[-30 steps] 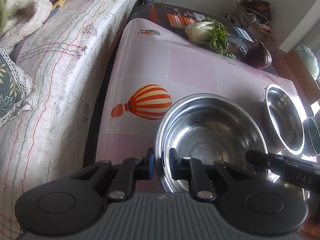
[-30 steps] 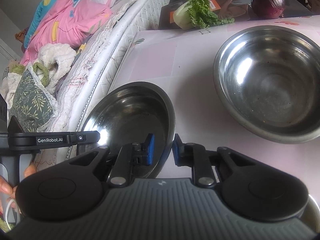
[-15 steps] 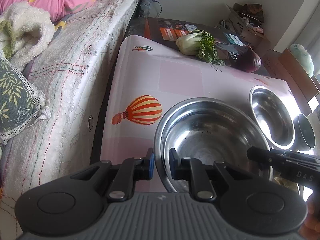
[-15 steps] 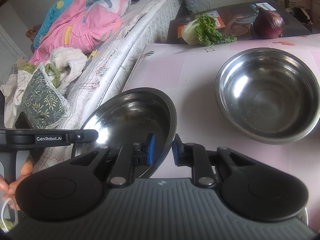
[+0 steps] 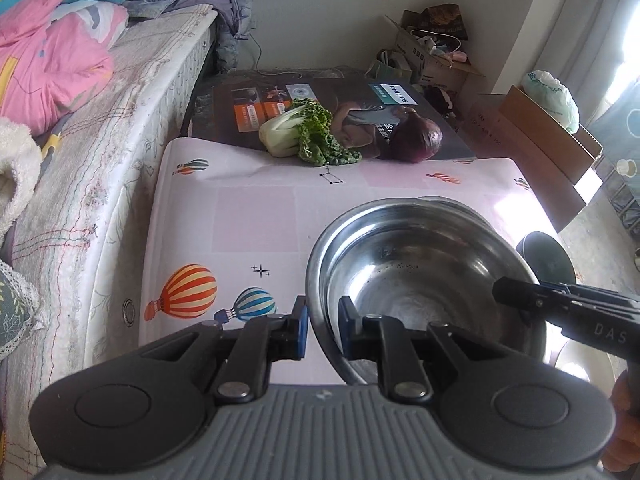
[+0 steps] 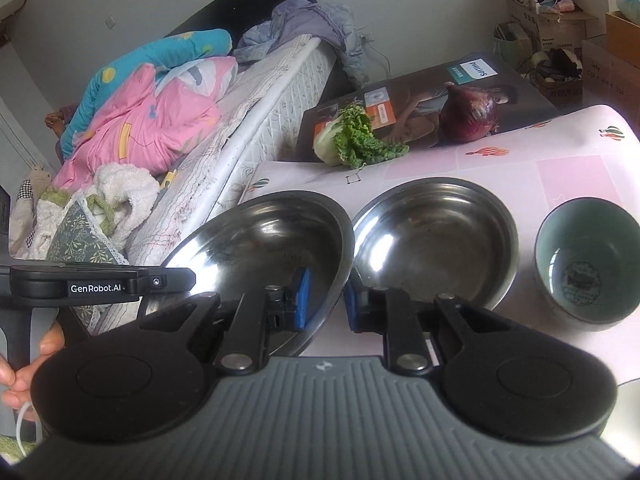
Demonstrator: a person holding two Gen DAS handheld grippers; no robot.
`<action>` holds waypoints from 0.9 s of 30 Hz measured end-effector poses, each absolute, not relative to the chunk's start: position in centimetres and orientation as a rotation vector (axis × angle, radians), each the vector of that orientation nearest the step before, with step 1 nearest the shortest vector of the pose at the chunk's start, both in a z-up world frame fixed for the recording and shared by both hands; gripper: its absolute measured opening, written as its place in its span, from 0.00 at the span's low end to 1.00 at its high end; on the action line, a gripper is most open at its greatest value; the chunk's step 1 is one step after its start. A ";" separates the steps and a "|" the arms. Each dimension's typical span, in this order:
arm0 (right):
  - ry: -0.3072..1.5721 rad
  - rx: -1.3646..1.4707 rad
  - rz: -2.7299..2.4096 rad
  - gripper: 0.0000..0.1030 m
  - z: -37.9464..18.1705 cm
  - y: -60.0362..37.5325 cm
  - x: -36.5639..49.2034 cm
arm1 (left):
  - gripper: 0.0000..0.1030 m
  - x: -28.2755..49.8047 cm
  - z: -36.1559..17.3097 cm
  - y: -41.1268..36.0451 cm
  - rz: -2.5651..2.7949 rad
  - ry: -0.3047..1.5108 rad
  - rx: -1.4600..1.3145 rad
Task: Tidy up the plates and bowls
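Large steel bowl carried on two rim pinches

Left gripper (image 5: 323,334) and right gripper (image 6: 325,300) each pinch the large steel bowl (image 6: 272,240), held tilted above the table's (image 5: 256,216) near edge; uneven lifting could slip it onto the second steel bowl (image 6: 436,240)

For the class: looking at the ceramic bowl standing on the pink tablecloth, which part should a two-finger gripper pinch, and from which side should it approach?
Probably the ceramic bowl is best pinched at its near rim, coming from above with one finger inside and one outside. It stands upright with its mouth open, the wall is thin, and the second steel bowl crowds its left side.
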State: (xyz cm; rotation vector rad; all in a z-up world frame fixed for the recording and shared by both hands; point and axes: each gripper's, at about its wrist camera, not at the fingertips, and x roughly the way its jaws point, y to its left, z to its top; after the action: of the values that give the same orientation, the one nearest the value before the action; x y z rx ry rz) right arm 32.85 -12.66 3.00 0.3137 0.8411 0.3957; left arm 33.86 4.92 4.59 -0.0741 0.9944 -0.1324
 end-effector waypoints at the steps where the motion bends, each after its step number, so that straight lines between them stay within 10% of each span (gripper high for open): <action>1: 0.839 0.313 0.382 0.17 3.1 -13.5 33.1 | 0.16 34.4 4.5 4.1 -0.143 0.997 -0.071; 27: 0.906 0.249 0.230 0.20 -2.9 -20.4 39.9 | 0.18 42.1 -2.1 -3.3 -0.219 1.119 -0.056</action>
State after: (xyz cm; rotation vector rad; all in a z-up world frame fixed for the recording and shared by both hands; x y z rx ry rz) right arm 39.90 -20.44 -2.91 0.2488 0.9056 0.2300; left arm 42.13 -3.29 -2.06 -0.0564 1.1186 -0.2192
